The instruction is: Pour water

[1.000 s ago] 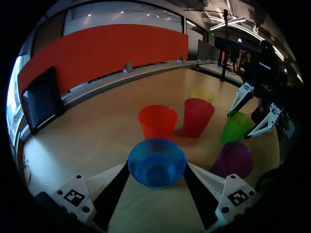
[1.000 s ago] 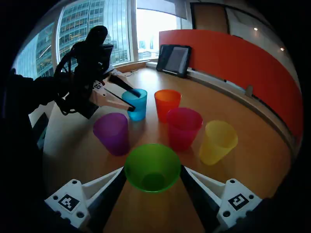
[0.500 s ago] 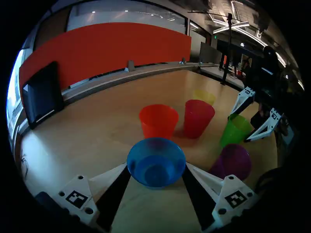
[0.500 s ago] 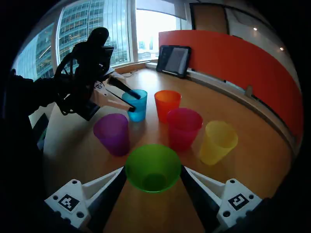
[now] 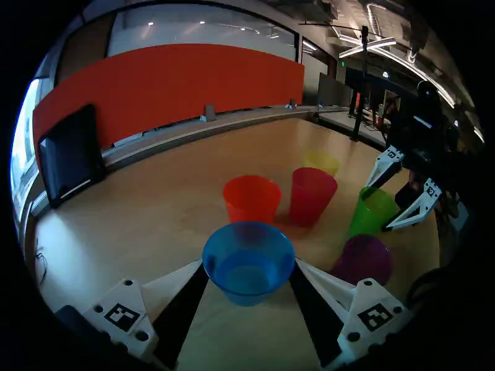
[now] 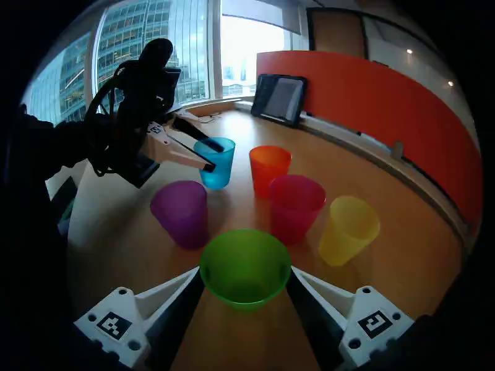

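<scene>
Evidently both grippers are set for a pour between cups, though whether either cup holds water is too hard to tell. On the left, the left gripper point(image 5: 249, 266) has its fingers closed in on the walls of the blue cup point(image 5: 249, 275), one on each side just under the rim, which keeps the cup upright and its mouth free. Seen from the right gripper view, a dark-sleeved hand point(image 6: 120, 133) brings that gripper in roughly level from the window side, fingers pointing at the cluster. Just beside the blue cup stands the purple cup point(image 6: 180, 213), then the orange cup point(image 6: 270, 170), the red cup point(image 6: 296, 205) and the yellow cup point(image 6: 348, 229), grouped close on the wooden table point(image 6: 396, 247), probably so each is within easy reach for pouring. A dark tablet point(image 6: 281, 98) leans at the far edge, well apart. On the right, the right gripper point(image 6: 245, 273) clasps the green cup point(image 6: 245, 263) the same way, fingers snug against both sides, held level and untilted.
</scene>
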A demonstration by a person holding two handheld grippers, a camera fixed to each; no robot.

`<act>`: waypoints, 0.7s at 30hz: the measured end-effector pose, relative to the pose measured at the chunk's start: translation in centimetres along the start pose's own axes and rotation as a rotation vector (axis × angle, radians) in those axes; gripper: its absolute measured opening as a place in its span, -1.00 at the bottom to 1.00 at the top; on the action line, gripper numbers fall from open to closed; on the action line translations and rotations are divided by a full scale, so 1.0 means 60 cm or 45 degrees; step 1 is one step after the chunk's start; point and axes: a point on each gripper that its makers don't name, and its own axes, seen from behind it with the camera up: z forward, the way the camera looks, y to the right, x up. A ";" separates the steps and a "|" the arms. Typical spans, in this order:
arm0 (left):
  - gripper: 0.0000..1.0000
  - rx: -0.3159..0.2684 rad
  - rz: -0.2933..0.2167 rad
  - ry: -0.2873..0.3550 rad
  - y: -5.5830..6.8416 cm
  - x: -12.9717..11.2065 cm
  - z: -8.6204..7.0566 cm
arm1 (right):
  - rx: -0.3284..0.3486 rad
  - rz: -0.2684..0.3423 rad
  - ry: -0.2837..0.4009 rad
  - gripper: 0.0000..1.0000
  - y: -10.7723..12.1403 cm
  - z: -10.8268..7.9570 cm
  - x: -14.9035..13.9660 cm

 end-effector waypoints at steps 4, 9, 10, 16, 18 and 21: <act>0.72 0.014 0.009 0.027 0.001 0.012 -0.013 | -0.010 -0.002 0.035 0.83 0.000 -0.010 0.018; 0.72 0.038 0.017 0.082 0.000 0.035 -0.038 | -0.031 -0.001 0.089 0.83 0.004 -0.024 0.046; 0.72 0.039 0.015 0.093 0.001 0.040 -0.044 | -0.035 0.001 0.102 0.82 0.004 -0.027 0.053; 0.72 0.055 0.011 0.167 0.007 0.071 -0.077 | -0.052 0.010 0.189 0.82 0.003 -0.042 0.093; 0.72 0.062 0.014 0.193 0.009 0.082 -0.087 | -0.059 0.010 0.223 0.82 0.002 -0.048 0.109; 0.72 0.072 0.018 0.232 0.013 0.098 -0.101 | -0.070 0.009 0.279 0.82 0.002 -0.056 0.135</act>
